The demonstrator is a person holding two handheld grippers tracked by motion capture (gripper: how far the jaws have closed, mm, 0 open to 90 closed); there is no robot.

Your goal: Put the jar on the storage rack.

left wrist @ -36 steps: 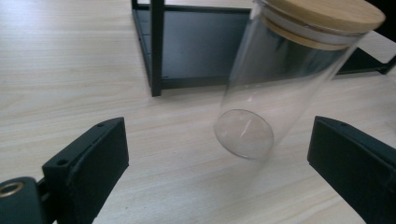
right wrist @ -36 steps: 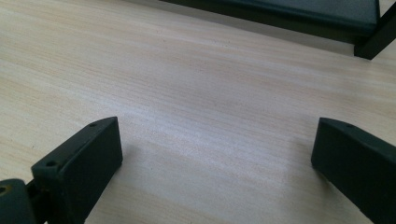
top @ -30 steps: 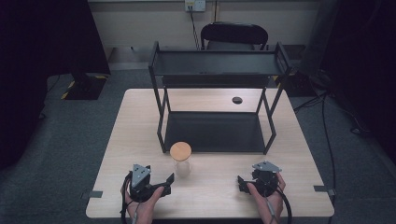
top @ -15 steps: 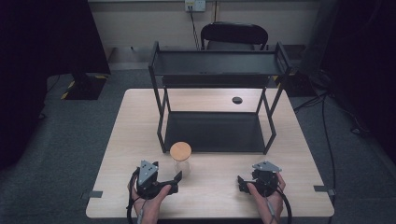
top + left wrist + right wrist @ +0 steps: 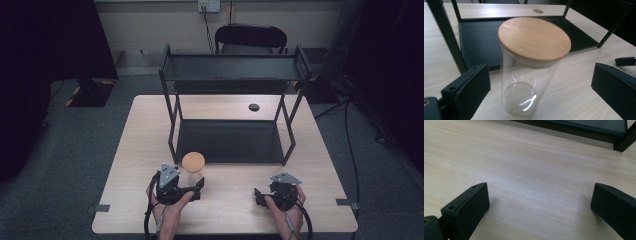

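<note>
Left gripper [image 5: 539, 82]: jaws spread wide around the glass jar [image 5: 529, 72], untouched.
Right gripper [image 5: 541, 207]: jaws held apart over the table [image 5: 529, 157].

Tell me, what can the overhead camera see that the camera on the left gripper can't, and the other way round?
The high view alone takes in the shelf's upper tier, the chair behind the table, and both hands with the left gripper and right gripper. The left gripper view alone shows, close up, that the jar's clear glass body looks empty, between its open jaws. Both share the jar's wooden lid, the black shelf base and the table.
</note>
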